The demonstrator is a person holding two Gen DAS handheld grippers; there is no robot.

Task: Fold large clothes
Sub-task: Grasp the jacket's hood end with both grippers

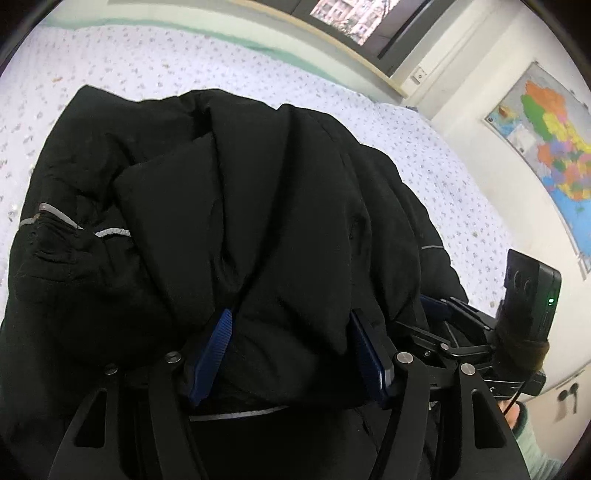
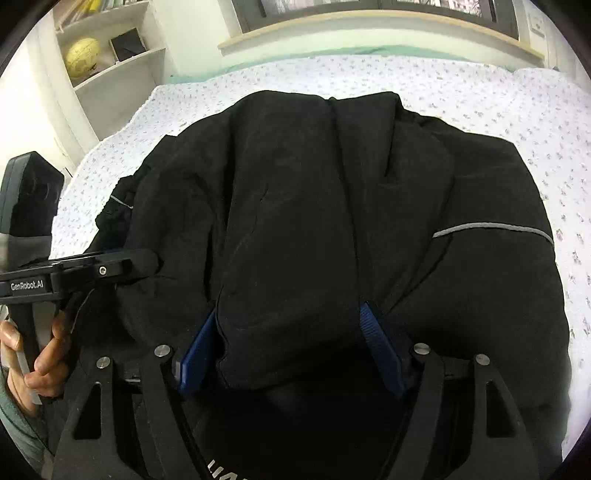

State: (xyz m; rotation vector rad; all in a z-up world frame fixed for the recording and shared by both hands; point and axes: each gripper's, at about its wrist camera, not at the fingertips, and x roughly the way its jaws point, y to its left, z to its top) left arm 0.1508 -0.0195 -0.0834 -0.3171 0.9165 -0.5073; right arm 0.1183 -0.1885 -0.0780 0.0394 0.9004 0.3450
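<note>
A large black jacket (image 1: pixel 236 192) with grey reflective stripes lies bunched on the bed; it also shows in the right wrist view (image 2: pixel 314 206). My left gripper (image 1: pixel 291 325) stands open, its blue pads (image 1: pixel 218 350) on either side of a thick fold of the jacket's near edge. My right gripper (image 2: pixel 291 321) is open too, its blue pads (image 2: pixel 380 350) on either side of another fold of the near edge. Whether the pads press the cloth cannot be told. The two grippers sit side by side: the right one shows in the left view (image 1: pixel 454 332), the left one in the right view (image 2: pixel 92 269).
The bed (image 1: pixel 184 74) has a white sheet with small flowers and a green edge at the far side. A wall map (image 1: pixel 546 147) hangs to the right. White shelves (image 2: pixel 110 66) with a yellow globe stand at the left. A window sill (image 2: pixel 369 26) runs behind the bed.
</note>
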